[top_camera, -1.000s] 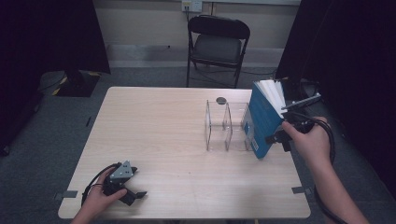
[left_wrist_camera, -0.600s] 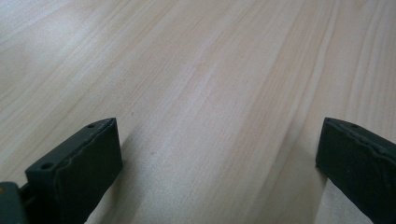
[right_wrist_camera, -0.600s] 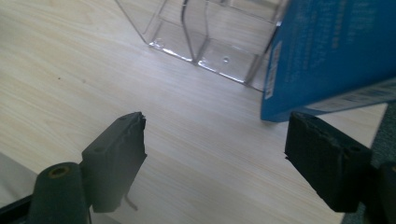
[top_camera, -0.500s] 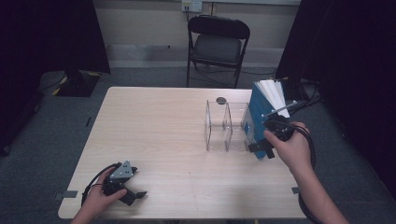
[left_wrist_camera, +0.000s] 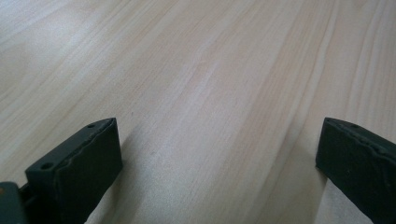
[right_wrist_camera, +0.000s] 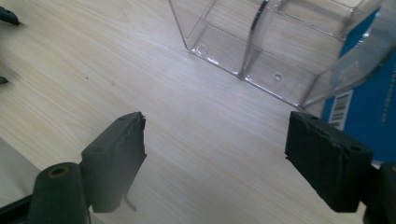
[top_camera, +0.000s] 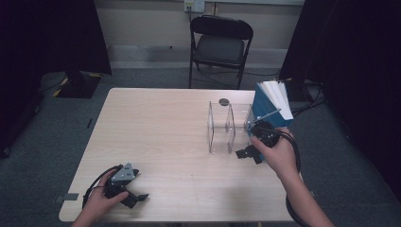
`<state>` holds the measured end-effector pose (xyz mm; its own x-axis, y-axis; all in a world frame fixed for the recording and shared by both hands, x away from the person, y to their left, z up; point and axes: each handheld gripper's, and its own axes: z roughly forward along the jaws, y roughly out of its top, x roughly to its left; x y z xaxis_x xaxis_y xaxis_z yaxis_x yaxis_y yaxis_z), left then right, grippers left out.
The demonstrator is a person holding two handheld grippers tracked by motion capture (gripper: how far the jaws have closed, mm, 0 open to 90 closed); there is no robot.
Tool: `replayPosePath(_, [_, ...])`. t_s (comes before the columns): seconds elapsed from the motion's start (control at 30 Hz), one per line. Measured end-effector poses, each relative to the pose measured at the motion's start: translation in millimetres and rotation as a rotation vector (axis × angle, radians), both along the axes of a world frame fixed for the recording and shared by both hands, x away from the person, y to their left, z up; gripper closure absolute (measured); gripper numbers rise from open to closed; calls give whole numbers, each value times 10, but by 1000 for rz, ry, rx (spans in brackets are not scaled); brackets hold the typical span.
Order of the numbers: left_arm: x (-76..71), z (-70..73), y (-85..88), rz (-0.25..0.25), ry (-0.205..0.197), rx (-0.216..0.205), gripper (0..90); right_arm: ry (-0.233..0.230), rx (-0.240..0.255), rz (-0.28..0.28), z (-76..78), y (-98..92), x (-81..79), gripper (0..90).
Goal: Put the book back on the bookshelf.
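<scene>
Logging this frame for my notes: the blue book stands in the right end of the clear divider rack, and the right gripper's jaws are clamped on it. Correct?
Not quite. The right gripper is open, its jaws apart over bare table, as the right gripper view shows. The blue book does stand at the right end of the clear divider rack.

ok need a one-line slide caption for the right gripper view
Right gripper, jaws open and empty above the wooden table, facing the clear acrylic organizer with a blue book behind it.

black folding chair (top_camera: 221, 45), small dark disc (top_camera: 223, 101)
</scene>
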<state>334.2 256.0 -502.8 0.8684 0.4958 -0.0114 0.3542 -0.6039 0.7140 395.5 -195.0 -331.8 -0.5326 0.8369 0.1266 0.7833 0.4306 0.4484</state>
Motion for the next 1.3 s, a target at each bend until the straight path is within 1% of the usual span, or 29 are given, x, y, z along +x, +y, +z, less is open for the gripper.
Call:
replayPosePath(0.07, [0,1,1,-1,1,1,0,-8,4,9,-36,40,1,196])
replayPosePath(0.23, [0,2,1,-1,2,1,0,-4,23,35,-115,148,-3,197])
replayPosePath(0.33, [0,0,0,0,0,0,0,-9,27,45,-155,211,-9,198])
replayPosePath(0.47, [-1,0,-1,1,1,-1,0,5,28,78,-229,305,-24,198])
replayPosePath(0.6, [-1,-1,-1,1,1,-1,0,-3,33,95,-282,384,-34,198])
replayPosePath(0.67, [-2,-1,-1,2,3,-3,0,0,36,103,-310,425,-41,198])
replayPosePath(0.73, [-2,-1,-1,2,3,-3,0,-8,38,117,-342,463,-46,198])
replayPosePath(0.8, [-2,-1,-1,1,3,-3,0,-3,44,132,-375,507,-56,198])
replayPosePath(0.83, [-3,-2,-2,2,5,-2,0,7,52,133,-385,531,-65,198])
replayPosePath(0.87, [-3,-2,-2,2,5,-2,0,5,49,144,-397,542,-67,198])
replayPosePath(0.9, [-3,0,-1,1,7,-1,0,5,49,141,-411,569,-75,198])
replayPosePath(0.93, [-3,-2,-2,2,5,-3,0,15,48,140,-421,592,-83,198])
replayPosePath(0.97, [-3,-1,-1,2,5,-2,0,5,51,153,-440,610,-84,198])
replayPosePath(1.0, [-3,-1,-1,2,5,-2,0,9,54,154,-450,634,-94,198])
replayPosePath(1.03, [-3,-2,-2,2,5,-2,0,2,56,168,-470,657,-98,198])
replayPosePath(1.07, [-3,-1,-1,2,5,-2,0,2,53,165,-478,675,-107,199])
replayPosePath(1.2, [-3,-2,-2,2,5,-3,0,-1,57,188,-536,750,-135,200])
replayPosePath(1.23, [-3,-2,-2,2,5,-3,0,0,58,202,-556,767,-137,200])
replayPosePath(1.3, [-3,-2,-2,2,5,-3,0,2,62,204,-582,800,-142,200])
